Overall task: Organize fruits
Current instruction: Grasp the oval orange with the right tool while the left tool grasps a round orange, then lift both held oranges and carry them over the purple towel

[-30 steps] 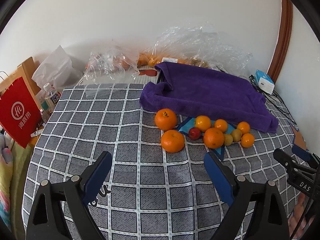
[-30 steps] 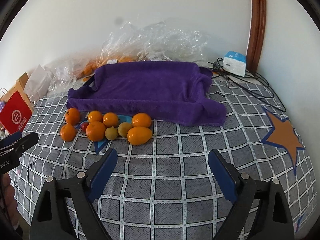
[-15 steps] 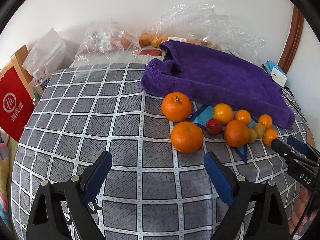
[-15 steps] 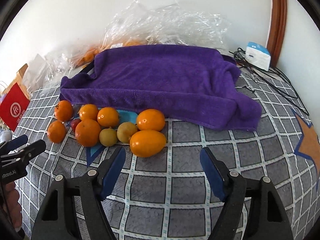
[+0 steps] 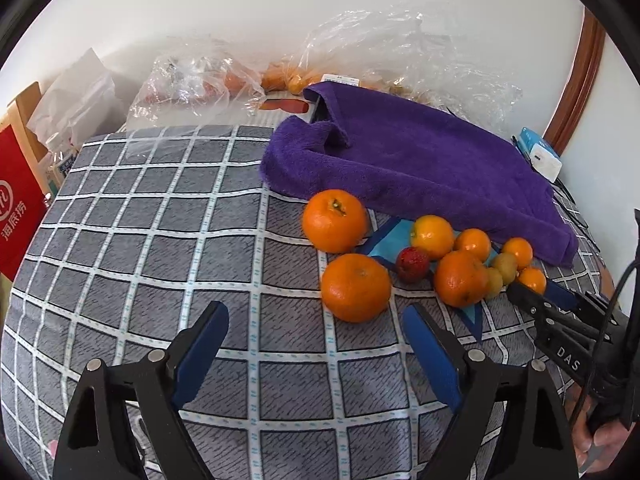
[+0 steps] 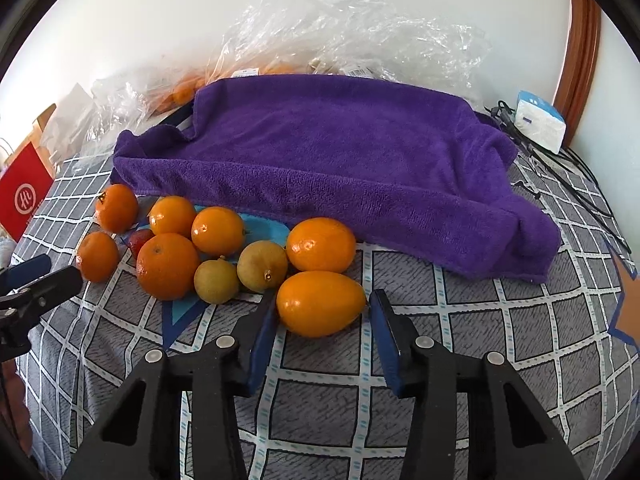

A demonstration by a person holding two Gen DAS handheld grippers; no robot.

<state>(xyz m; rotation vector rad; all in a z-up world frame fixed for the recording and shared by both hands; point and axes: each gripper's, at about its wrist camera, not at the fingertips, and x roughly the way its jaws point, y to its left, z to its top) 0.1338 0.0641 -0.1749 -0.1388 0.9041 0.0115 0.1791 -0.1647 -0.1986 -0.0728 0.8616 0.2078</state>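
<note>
A: What do you see behind your table?

B: A plain white wall (image 6: 160, 12), evenly daylit. A brown wooden door frame (image 6: 580, 52) runs up your right side.

A: And underneath?

B: A grey tablecloth (image 5: 160, 240) with a white grid, an orange star (image 6: 628, 304) printed at its right edge.

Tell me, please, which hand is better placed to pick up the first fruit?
The right. The right gripper has its jaws, which have just been closing, on either side of the oval orange fruit. The left gripper stands open, with the nearest mandarin beyond its tips.
</note>
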